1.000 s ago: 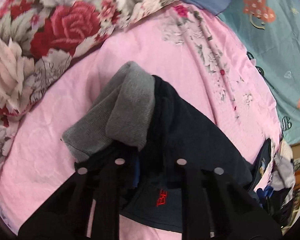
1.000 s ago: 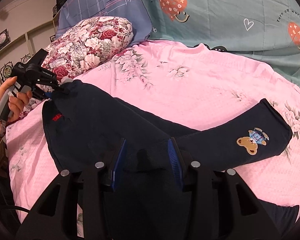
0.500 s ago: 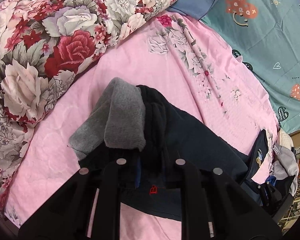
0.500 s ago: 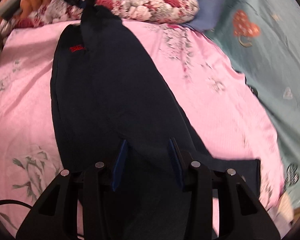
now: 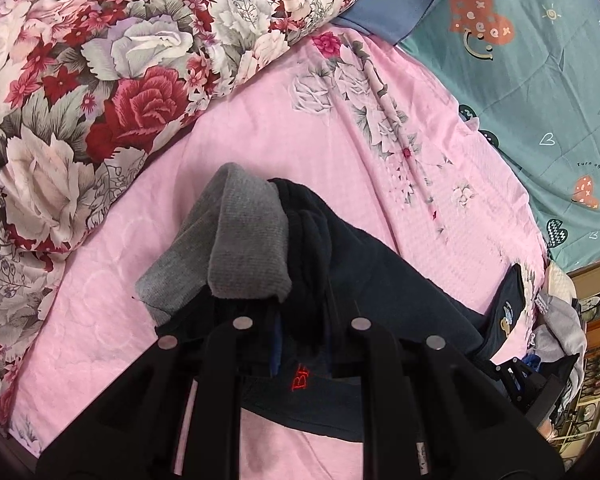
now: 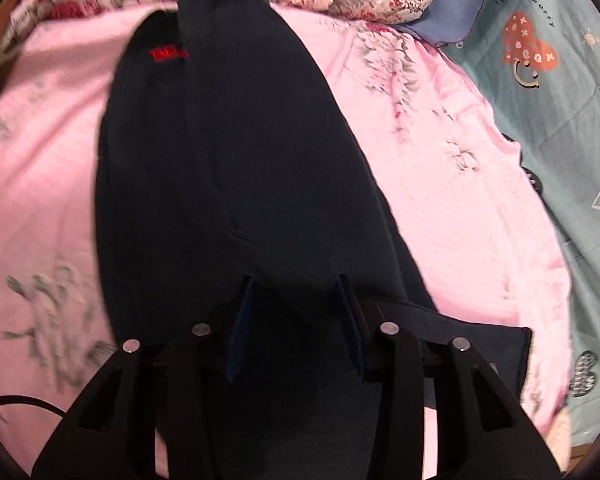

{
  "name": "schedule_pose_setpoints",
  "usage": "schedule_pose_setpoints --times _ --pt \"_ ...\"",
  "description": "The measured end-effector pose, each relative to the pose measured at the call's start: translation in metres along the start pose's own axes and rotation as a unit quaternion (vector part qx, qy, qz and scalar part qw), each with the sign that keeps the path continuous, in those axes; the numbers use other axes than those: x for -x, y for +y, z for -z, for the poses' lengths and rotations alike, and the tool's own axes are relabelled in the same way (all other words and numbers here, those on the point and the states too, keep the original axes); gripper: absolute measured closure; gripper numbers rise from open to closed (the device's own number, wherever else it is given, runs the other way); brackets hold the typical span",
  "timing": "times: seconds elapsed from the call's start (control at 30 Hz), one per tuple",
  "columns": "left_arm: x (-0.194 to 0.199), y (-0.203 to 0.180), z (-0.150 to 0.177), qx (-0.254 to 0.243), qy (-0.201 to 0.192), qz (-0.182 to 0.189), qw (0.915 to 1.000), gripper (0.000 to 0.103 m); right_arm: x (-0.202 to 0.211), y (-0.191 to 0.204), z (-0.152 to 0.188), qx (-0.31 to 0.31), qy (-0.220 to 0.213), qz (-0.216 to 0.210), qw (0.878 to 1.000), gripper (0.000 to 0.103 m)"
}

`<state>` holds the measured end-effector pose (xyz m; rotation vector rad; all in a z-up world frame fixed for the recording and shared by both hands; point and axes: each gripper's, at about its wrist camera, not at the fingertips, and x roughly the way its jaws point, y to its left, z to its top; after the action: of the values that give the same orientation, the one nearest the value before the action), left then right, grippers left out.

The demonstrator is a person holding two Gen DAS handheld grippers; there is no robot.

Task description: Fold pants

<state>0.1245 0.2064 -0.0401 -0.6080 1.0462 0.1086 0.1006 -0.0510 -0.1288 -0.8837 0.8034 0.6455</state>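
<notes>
While the dark pants [image 6: 236, 168] lay stretched along the pink bedsheet [image 5: 260, 128], the left gripper [image 5: 300, 344] was clamped tight on their bunched waistband, whose grey lining [image 5: 248, 248] had flopped outward. The right gripper [image 6: 296, 320] had its blue pads [image 6: 240, 320] partly apart over the leg fabric; whether they pinched cloth was unclear, perhaps only straddling it.

It's a bed with a pink sheet [image 5: 260, 128] that has faint flower prints on it. A big rose-patterned pillow [image 5: 100, 60] sits along one edge, with a blue pillow [image 5: 384, 16] and a teal blanket [image 5: 540, 80] with hearts next to it. Dark pants [image 6: 228, 160] lie stretched across the sheet, though one end looks lifted, hard to say.
</notes>
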Motion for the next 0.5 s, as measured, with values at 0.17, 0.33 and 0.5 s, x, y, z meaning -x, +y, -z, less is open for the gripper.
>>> schedule_pose_setpoints --times 0.17,0.33,0.5 --pt "-0.005 0.004 -0.001 0.002 0.005 -0.004 1.0 0.088 -0.011 -0.002 -0.01 0.011 0.012 -0.005 1.0 0.09" --pt "0.006 0.01 0.001 0.002 0.002 0.006 1.0 0.087 0.014 -0.013 -0.009 -0.024 -0.011 -0.011 1.0 0.098" --pt "0.024 0.013 0.023 -0.028 -0.026 -0.008 0.9993 0.083 0.075 -0.013 0.012 -0.073 -0.063 -0.064 0.993 0.098"
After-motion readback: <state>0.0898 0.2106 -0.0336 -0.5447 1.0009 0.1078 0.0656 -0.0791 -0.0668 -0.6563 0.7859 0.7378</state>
